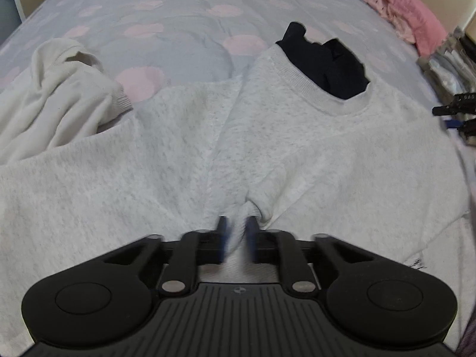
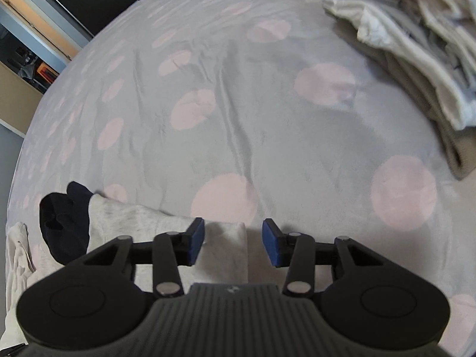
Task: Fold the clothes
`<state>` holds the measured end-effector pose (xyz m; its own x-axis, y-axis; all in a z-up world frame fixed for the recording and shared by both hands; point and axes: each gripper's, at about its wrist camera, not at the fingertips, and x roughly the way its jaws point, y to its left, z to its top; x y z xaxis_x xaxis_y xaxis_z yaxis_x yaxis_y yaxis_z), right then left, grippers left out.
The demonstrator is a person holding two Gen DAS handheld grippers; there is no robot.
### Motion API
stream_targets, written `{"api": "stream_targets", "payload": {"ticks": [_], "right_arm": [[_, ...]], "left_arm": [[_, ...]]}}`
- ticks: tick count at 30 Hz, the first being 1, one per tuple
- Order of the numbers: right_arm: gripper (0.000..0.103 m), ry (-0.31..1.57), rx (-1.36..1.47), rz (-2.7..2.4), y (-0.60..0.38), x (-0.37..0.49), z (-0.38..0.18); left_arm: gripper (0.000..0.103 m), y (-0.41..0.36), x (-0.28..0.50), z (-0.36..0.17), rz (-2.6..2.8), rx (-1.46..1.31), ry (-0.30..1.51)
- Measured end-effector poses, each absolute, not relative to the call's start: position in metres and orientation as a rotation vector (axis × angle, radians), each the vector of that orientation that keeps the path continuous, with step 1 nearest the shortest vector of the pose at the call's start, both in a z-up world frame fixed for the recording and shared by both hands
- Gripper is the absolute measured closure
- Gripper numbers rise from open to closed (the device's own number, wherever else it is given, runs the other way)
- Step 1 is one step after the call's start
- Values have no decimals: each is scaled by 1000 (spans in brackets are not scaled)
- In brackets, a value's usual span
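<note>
A light grey sweatshirt (image 1: 297, 136) lies spread on the bed, its ribbed collar toward the far side. A black garment (image 1: 324, 62) lies at its neck. My left gripper (image 1: 237, 232) is shut on a bunched fold of the sweatshirt, pulled up between the fingers. My right gripper (image 2: 233, 241) is open and empty, hovering over the sweatshirt's edge (image 2: 226, 238), which ends between its fingers. The black garment (image 2: 64, 226) shows at the lower left of the right wrist view. The right gripper also appears at the right edge of the left wrist view (image 1: 458, 113).
A cream garment (image 1: 56, 95) lies crumpled left of the sweatshirt. Pink bedding (image 1: 398, 6) sits at the far right. A stack of folded clothes (image 2: 416, 44) lies at the upper right on the grey, pink-dotted bedsheet (image 2: 238, 119). A doorway and shelves (image 2: 26, 44) are beyond the bed.
</note>
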<state>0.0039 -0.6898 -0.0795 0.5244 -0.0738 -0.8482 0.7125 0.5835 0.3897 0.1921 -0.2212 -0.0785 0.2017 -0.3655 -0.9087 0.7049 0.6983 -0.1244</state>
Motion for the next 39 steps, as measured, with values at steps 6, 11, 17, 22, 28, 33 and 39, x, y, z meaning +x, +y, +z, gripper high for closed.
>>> {"api": "stream_targets", "payload": {"ticks": [6, 11, 17, 22, 28, 33, 39], "right_arm": [[97, 861, 778, -568, -685, 2, -68], [98, 824, 754, -645, -689, -3, -63], [96, 856, 694, -663, -683, 2, -70], [62, 844, 658, -622, -679, -18, -55], [61, 957, 641, -414, -653, -47, -56], [61, 999, 671, -276, -633, -69, -68], [78, 1082, 664, -283, -612, -54, -95]], "left_arm": [[101, -221, 189, -53, -759, 304, 1033], [101, -235, 192, -41, -728, 293, 984], [90, -246, 190, -66, -673, 354, 964], [65, -230, 194, -49, -625, 285, 922], [65, -227, 189, -40, -638, 273, 936], [65, -228, 176, -42, -663, 320, 948], [65, -228, 171, -43, -660, 320, 959]]}}
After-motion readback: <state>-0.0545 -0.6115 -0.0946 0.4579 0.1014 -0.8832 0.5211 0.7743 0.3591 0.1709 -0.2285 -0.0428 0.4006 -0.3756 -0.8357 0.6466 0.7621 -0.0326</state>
